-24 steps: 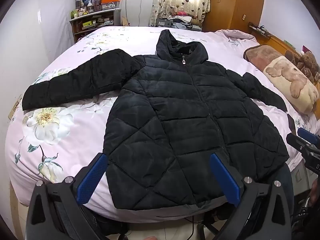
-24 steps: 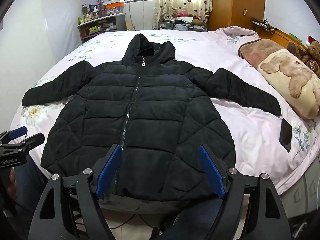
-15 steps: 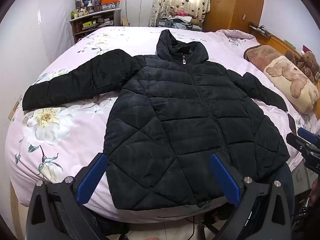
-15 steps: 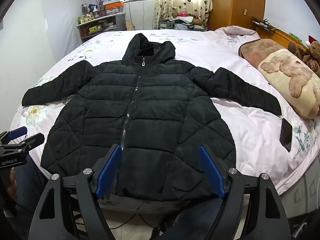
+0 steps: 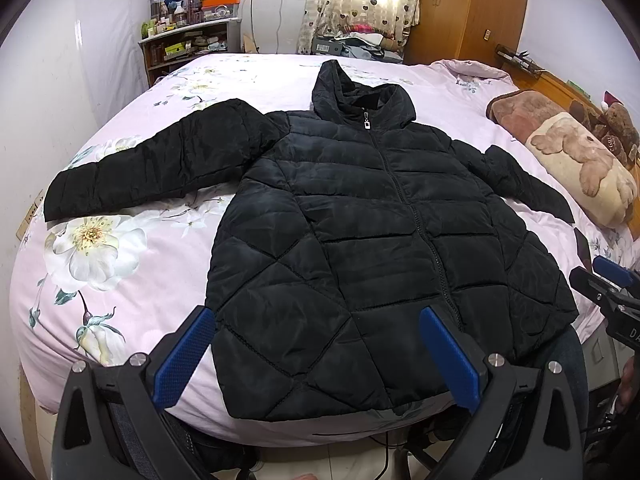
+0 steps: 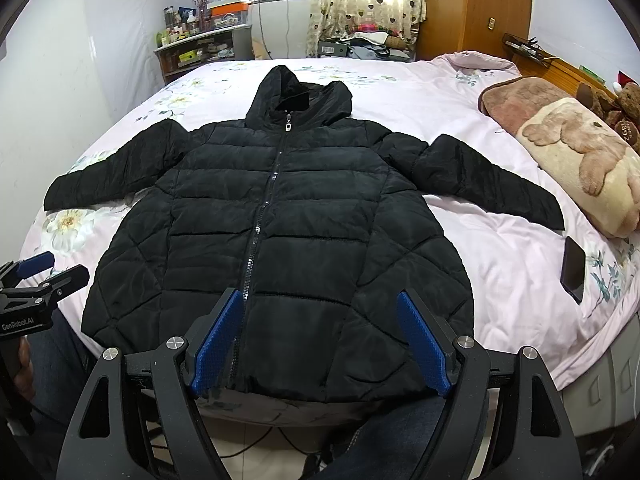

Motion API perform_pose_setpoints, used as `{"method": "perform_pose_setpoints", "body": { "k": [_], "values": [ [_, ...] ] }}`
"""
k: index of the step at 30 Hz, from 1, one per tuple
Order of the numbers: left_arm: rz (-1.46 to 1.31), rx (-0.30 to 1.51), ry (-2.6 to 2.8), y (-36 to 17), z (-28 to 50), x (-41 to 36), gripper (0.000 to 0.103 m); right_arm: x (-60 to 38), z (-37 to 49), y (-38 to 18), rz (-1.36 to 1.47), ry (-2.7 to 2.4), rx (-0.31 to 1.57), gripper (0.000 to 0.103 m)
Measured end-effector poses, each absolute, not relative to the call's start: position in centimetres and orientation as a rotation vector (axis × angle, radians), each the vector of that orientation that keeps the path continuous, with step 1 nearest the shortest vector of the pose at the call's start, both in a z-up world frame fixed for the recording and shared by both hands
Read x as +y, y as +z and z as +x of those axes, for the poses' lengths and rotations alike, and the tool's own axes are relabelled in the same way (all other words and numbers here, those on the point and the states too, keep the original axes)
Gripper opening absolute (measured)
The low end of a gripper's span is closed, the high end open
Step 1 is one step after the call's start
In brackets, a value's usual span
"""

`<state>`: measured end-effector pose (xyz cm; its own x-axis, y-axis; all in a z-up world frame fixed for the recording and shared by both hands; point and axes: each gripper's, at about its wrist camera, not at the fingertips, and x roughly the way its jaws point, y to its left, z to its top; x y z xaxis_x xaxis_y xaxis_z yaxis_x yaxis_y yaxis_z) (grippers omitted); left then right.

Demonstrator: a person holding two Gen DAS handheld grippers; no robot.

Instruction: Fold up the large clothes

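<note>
Between the spread, empty fingers of the left gripper (image 5: pixel 316 350) and right gripper (image 6: pixel 320 338) lies the hem of the black jacket (image 6: pixel 276 236). It rests flat, front up, zipped, sleeves out, on the bed (image 6: pixel 508 248). Recommended procedure: grip one sleeve cuff, fold it across the chest, and avoid the phone (image 6: pixel 573 269).

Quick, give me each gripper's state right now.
Left gripper: jaws open, holding nothing, above the jacket hem.
Right gripper: jaws open, holding nothing.
</note>
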<state>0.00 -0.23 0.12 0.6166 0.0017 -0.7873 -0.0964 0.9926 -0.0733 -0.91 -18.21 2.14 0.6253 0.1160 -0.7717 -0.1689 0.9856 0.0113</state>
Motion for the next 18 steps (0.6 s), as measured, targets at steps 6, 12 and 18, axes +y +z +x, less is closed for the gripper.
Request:
{"method": "perform_pose_setpoints", "body": {
  "k": [6, 12, 18],
  "values": [
    [-0.112, 0.905, 0.058, 0.12, 0.0, -0.26, 0.103, -17.87, -1.02, 1.97, -0.067, 0.164, 0.88, 0.079],
    [-0.113, 0.905, 0.057, 0.1, -0.02, -0.26, 0.103, -17.82, -1.04, 1.95, -0.066, 0.163, 0.881, 0.079],
    [-0.114, 0.905, 0.056, 0.09, -0.02, -0.25, 0.103, -17.83, -1.02, 1.92, -0.066, 0.164, 0.882, 0.079]
  ]
}}
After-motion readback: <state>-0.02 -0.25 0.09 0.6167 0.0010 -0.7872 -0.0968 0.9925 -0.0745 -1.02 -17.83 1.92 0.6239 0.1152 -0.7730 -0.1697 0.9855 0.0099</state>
